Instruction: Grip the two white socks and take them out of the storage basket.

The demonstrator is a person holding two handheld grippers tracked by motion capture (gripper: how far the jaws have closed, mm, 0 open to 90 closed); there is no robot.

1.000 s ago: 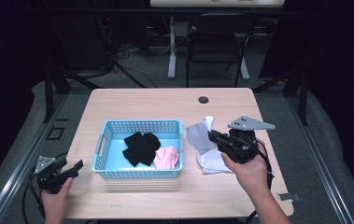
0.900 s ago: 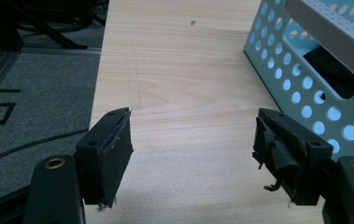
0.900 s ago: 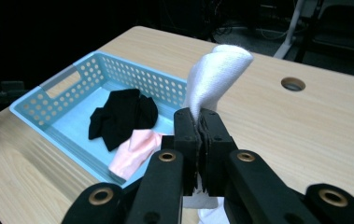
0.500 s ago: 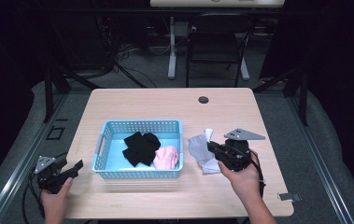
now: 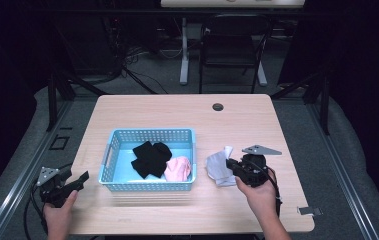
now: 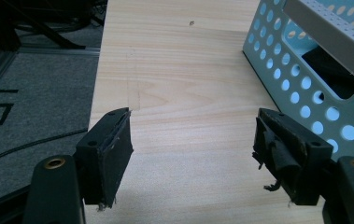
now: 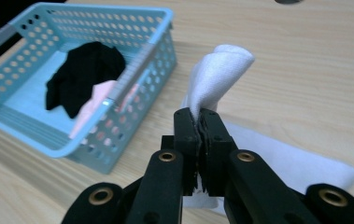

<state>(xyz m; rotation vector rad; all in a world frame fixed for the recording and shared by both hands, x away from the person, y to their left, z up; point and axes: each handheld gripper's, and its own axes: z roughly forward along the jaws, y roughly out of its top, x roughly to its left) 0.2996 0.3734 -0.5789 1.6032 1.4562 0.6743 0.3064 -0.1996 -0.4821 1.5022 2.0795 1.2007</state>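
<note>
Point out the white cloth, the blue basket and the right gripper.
white cloth (image 7: 221, 63), right gripper view, on its raised fold
blue basket (image 5: 149, 186), high view, on its near wall
right gripper (image 7: 199, 122), right gripper view, between its closed fingertips, pinching the cloth

The right gripper (image 5: 233, 166) is held low over the table's right half, near the front edge, its 2 jaws pressed together on a white cloth (image 7: 221, 70). The left gripper (image 5: 79, 179) is held at the table's front-left corner, jaws spread wide apart.
</note>
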